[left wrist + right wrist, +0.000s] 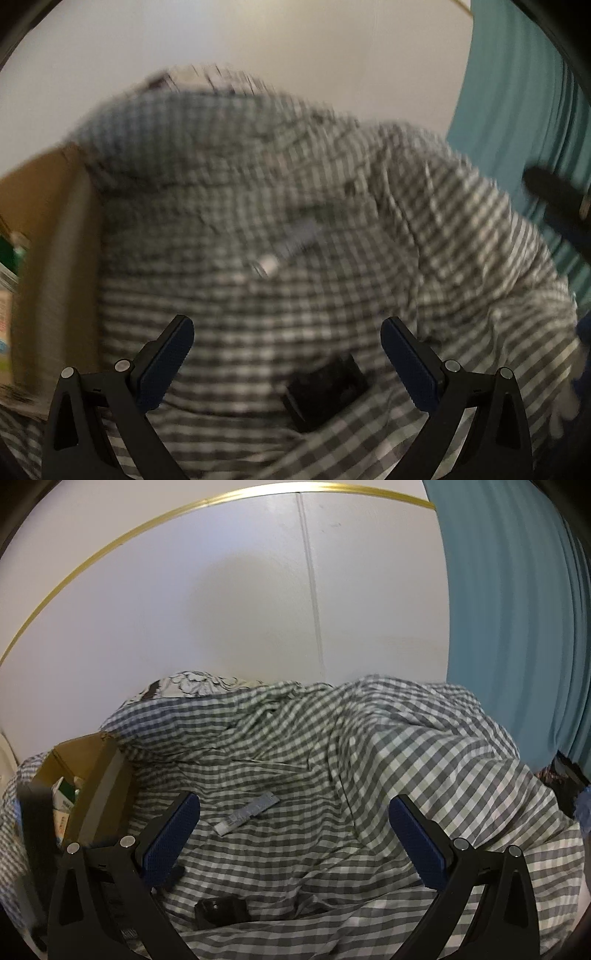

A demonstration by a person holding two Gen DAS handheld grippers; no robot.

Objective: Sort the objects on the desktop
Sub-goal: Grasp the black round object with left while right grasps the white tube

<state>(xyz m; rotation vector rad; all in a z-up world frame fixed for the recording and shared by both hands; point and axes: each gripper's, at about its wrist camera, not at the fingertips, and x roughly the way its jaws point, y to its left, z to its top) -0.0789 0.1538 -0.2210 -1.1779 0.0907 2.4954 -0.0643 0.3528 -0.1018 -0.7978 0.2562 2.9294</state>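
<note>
**Observer:** Start at the tongs. What have you got?

**Operator:** I have the right gripper [294,836] spread wide, blue ribbed pads [171,840] well apart, nothing between them. The left gripper [287,360] is the same: wide open, empty. Its view is smeared with blur, so I trust the right wrist view more.

**Observer:** And the thing to sort?

**Operator:** From the right tongs, a flat grey strip [246,814], like a blister pack or thin sachet, lies between the fingers, a bit left of centre at about 11 o'clock. Its long axis runs from 7 to 1 o'clock, so it's skewed to my closing line; I judge I'd need to twist the wrist to pinch across its narrow width. Nearer in, at 7 o'clock, there's a small black boxy object [221,910], hard-looking, with a round detail on top.

**Observer:** Which hand is nearer?

**Operator:** Hard to say. The left view shows the black object [327,386] between its own fingers and the strip [291,243] beyond at 12 o'clock, blurred.

**Observer:** Surface?

**Operator:** Soft, rumpled grey-and-white gingham cloth [406,760]; thin items may sink into folds. A brown cardboard box [94,775] with cartons inside sits at 9 o'clock, probably the destination. Teal curtain [517,609] at 2 o'clock.
</note>
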